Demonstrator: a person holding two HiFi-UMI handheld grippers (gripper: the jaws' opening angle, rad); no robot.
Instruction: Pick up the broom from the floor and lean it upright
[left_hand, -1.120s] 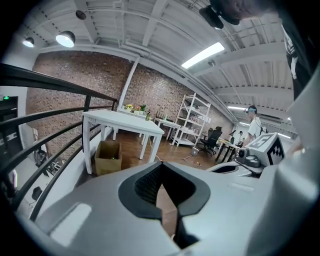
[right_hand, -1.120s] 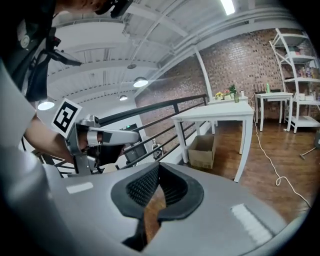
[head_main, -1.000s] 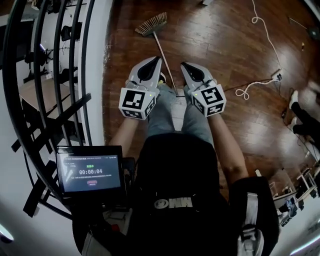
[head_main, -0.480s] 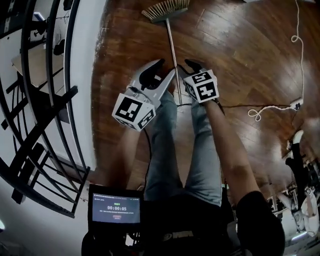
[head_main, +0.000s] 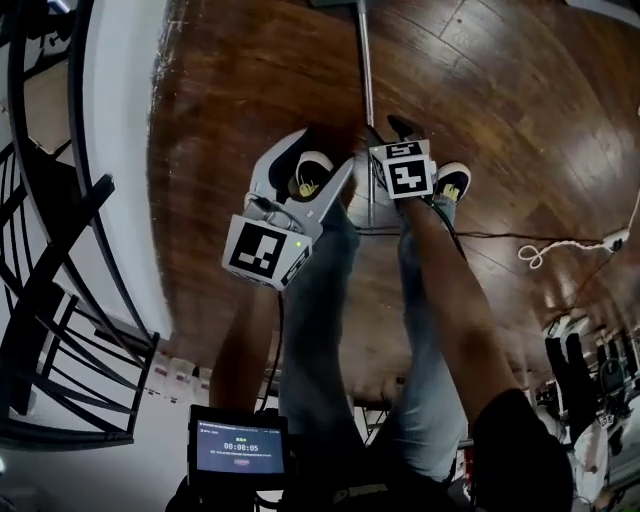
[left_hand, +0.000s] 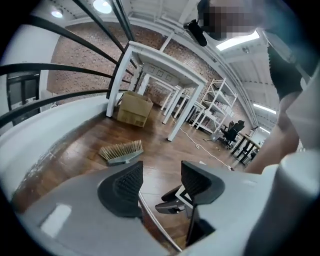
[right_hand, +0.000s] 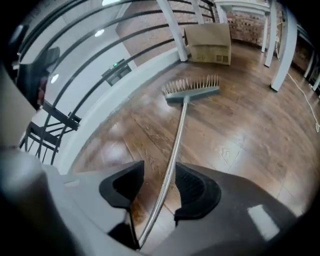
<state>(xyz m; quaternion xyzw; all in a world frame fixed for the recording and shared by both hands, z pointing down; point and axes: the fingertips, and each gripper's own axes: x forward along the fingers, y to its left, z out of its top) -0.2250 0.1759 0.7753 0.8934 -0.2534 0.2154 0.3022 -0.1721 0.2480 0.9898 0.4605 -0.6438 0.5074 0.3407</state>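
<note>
One broom (right_hand: 178, 131) lies flat on a wooden floor (head_main: 480, 90) as a person stands over it with two grippers held low. The bristled head (right_hand: 191, 91) points away. The single metal handle (head_main: 365, 60) runs back toward the person, between two shoes (head_main: 311, 176).

The right gripper (head_main: 388, 127) points steeply down. Its jaws stand apart, having just been opening, and the handle runs up the gap between its two pads. It passes close beside the right-hand pad, and neither pad squeezes it.

The left gripper (head_main: 322, 150) sits just beside the right one, on its left. Its jaws are also apart and have just been opening. In the left gripper view the handle shows low in the gap, clear of both pads, and the right gripper is in sight beyond.

One cardboard box (right_hand: 208, 42) stands on the floor past the broom head, near a white post. One white cable (head_main: 560, 248) loops across the boards at the right of the head view. One small screen (head_main: 240, 446) glows at its bottom edge.
</note>
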